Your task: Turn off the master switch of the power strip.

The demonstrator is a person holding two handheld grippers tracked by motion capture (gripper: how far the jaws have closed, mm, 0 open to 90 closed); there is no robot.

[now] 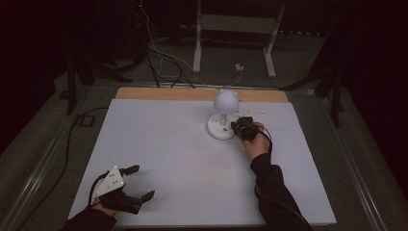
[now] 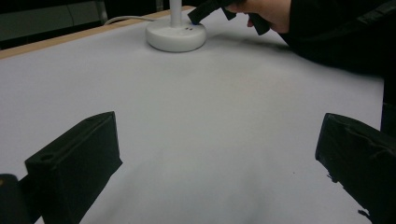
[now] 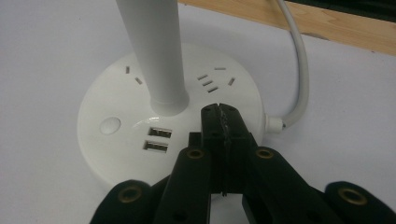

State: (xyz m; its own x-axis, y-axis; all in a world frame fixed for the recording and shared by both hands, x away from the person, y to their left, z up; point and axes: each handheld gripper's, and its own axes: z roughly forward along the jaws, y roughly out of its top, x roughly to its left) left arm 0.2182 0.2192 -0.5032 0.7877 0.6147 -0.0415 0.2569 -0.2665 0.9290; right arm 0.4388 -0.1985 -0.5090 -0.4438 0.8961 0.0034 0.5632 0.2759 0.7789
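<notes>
A white desk lamp with a round head [image 1: 226, 100] stands at the back middle of the table on a round base [image 1: 219, 130]. The base [image 3: 116, 107] carries sockets, two USB ports [image 3: 156, 140] and a round button [image 3: 110, 126] around the stem [image 3: 154, 51]. My right gripper [image 3: 219, 109] is shut with nothing between its jaws. Its tips sit at the top of the base just right of the stem; I cannot tell whether they touch it. In the high view this gripper [image 1: 235, 126] reaches the base from the right. My left gripper [image 1: 144, 181] lies open near the front left corner, with only table between its jaws [image 2: 219, 154].
A white cable [image 3: 299, 70] leaves the lamp base toward the wooden back edge [image 1: 159, 94] of the table. The white table cover [image 1: 163, 144] stretches wide between the two hands. Behind the table, cables and a white frame [image 1: 233, 29] stand on the floor.
</notes>
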